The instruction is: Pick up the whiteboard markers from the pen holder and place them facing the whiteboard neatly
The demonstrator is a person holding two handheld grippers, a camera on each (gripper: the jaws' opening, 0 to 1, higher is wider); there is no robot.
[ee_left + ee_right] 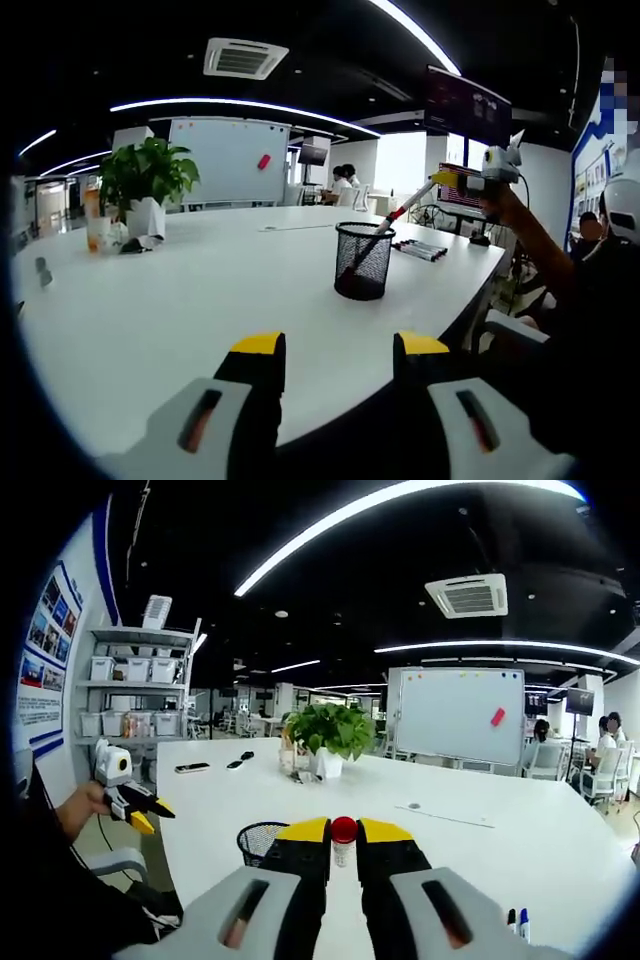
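Table [180, 300], white and long, is carrying everything in play and is running toward the whiteboard [229, 158] standing at its far end, also visible in the right gripper view [455, 715]. Plant [147, 175] in its white pot is sitting well to the side, clear of the work. Pen holder [362, 260], a black mesh cup, is standing near the table's edge; in the right gripper view its rim [258, 838] is peeking out just beside the jaws. Laid markers [420, 250] are lying side by side on the table beyond the cup, and two more tips [517, 920] are showing at the lower right edge. Right gripper [343, 838] is clenching a red-capped marker [343, 830] between its yellow tips, cap toward the lens; seen from the left gripper view, that gripper [448, 181] is lifting the marker [405, 208] at a slant above the cup. Left gripper [338, 345] is hanging released, jaws apart over the near edge, grasping nothing. Step in hand, by judgement: carrying the marker clear of the cup. Doing it well is likely meaning raising until the lower end is clearing the mesh rim, keeping the clench firm, then setting it parallel beside the laid row, pointing at the whiteboard.
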